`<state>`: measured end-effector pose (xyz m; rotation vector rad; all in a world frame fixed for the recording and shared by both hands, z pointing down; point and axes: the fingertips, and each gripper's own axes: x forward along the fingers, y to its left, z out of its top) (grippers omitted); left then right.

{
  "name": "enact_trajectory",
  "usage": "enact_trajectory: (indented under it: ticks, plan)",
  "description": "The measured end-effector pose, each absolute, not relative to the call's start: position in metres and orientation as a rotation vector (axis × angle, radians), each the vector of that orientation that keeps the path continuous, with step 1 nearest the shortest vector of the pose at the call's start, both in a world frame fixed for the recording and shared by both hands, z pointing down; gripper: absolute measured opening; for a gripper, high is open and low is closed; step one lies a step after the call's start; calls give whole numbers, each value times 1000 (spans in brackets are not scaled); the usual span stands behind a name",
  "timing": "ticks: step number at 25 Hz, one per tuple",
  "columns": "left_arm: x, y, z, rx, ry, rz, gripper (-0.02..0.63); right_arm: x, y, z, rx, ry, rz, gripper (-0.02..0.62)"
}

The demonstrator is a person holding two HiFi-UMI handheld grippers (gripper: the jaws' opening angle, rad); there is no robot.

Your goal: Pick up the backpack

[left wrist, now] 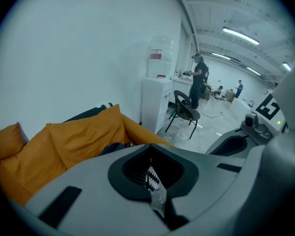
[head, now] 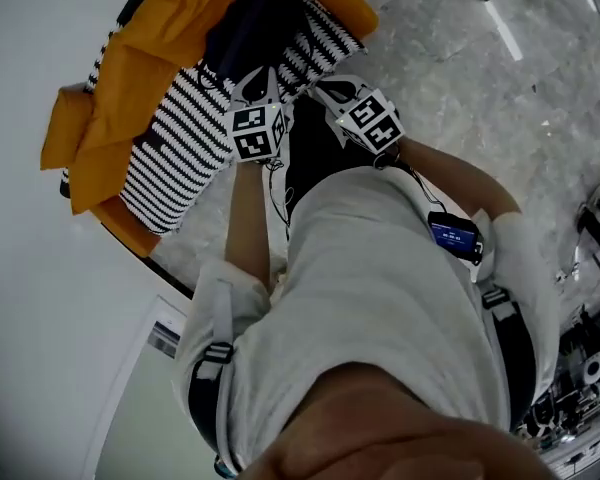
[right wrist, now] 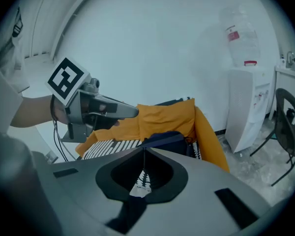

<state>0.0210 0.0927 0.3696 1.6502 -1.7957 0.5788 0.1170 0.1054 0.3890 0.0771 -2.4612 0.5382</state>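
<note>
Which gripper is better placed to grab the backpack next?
Probably the left gripper: shut, it points straight at the dark backpack, while the right gripper, also shut, sits beside it over the striped cushion.

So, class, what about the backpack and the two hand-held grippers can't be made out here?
- Left hand-held gripper and right hand-held gripper: in each gripper view the jaws are together, but the gripper's own body blocks what lies under the tips.
- Backpack: in the head view its near side sits behind both grippers, and no straps can be seen.
- Water bottle label: in the left gripper view, too small to read.
</note>
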Motion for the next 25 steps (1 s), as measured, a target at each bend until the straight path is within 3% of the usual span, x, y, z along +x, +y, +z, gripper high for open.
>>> enact_trajectory:
  ticks: [14, 25]
  plan:
    - [-79, 45, 451, 1804, -1555, 772, 14, 5, 67, 463, 441, -2386, 897, 40]
    - [-89, 0, 519, 1954, -1412, 894, 14, 18, 32, 531, 760, -2312, 989, 40]
